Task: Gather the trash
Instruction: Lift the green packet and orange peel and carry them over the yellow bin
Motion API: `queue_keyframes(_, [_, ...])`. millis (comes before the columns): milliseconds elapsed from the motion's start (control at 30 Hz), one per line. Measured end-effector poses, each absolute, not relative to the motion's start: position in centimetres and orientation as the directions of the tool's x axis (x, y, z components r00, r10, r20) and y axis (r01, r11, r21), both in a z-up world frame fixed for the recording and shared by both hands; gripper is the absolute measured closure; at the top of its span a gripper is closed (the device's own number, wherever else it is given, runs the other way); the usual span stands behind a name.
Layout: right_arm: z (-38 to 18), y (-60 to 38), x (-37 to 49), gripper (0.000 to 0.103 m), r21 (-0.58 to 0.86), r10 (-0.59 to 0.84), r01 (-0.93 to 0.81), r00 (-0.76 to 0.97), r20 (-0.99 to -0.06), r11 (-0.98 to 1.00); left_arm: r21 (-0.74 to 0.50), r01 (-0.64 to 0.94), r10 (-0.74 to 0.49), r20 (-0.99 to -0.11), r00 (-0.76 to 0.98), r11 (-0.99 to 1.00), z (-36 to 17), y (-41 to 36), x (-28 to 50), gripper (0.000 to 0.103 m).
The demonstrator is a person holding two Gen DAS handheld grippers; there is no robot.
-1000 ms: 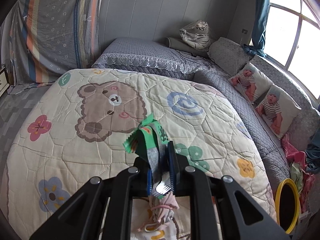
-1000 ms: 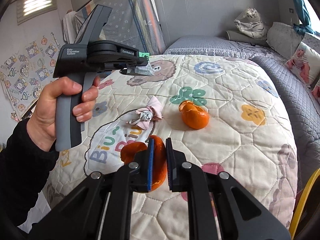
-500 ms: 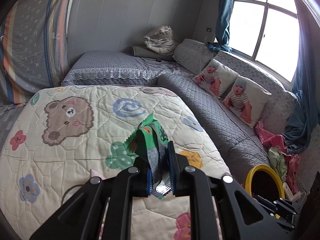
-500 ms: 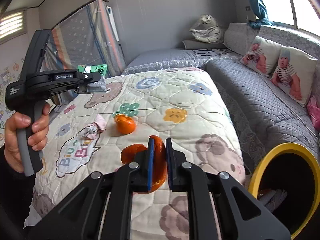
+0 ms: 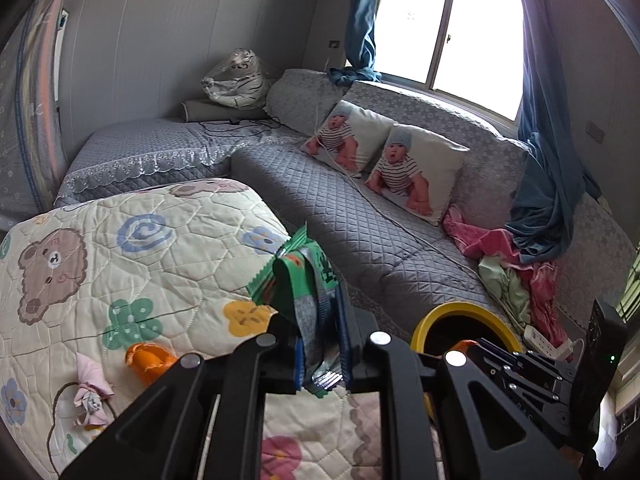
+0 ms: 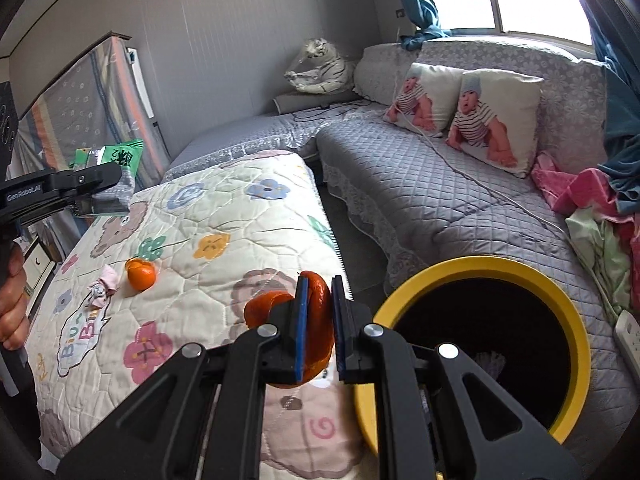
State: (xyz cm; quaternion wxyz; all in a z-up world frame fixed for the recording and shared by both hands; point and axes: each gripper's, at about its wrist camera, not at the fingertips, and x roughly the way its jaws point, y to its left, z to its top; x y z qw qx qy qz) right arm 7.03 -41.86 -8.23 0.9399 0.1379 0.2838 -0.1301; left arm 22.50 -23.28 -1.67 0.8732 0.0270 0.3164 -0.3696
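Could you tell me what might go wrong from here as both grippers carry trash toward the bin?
1. The right gripper pinches curled orange peel beside the yellow bin rim, not over its opening; releasing now may drop it on the quilt.
2. The left gripper grips the green wrapper by one end; it could slip.

1. The left wrist view is taken from above the near part of the quilted bed (image 5: 120, 248), along the left gripper (image 5: 320, 344), facing the far window (image 5: 448, 28) and grey sofa (image 5: 360, 232).
2. The right wrist view is taken close over the yellow bin (image 6: 568, 312), along the right gripper (image 6: 320, 320), facing the same far wall.
3. The bed, sofa, bin and baby cushions (image 6: 496, 116) are shared by both views.
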Motion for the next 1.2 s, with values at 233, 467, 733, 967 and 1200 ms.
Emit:
queue_keyframes(233, [-9.0, -45.3, 4.9, 0.093, 0.174, -0.259, 0.425, 0.777, -0.574, 0.888, -0.153, 0.739, -0.667, -0.577, 0.472, 0.655, -1.9, -27.8, 19.9, 0.091])
queue_keyframes(467, [-9.9, -48.0, 3.0, 0.093, 0.178, -0.314, 0.496, 0.748, -0.584, 0.850, -0.122, 0.794, -0.692, -0.579, 0.430, 0.596, -1.9, -31.1, 17.7, 0.091])
queue_keyframes(733, [-10.7, -50.3, 1.3, 0.093, 0.181, -0.358, 0.551, 0.724, -0.590, 0.814, -0.099, 0.833, -0.708, -0.587, 0.392, 0.544, -2.0, -34.0, 15.6, 0.091])
queue_keyframes(967, [-11.4, -51.6, 0.3, 0.093, 0.178, -0.381, 0.582, 0.704, -0.600, 0.794, -0.086, 0.856, -0.712, -0.602, 0.363, 0.509, -2.7, -36.1, 14.4, 0.091])
queue_keyframes(1200, [-12.3, -52.8, -0.3, 0.093, 0.176, -0.396, 0.612, 0.677, -0.620, 0.771, -0.072, 0.873, -0.707, -0.621, 0.339, 0.482, -3.8, -38.0, 13.4, 0.091])
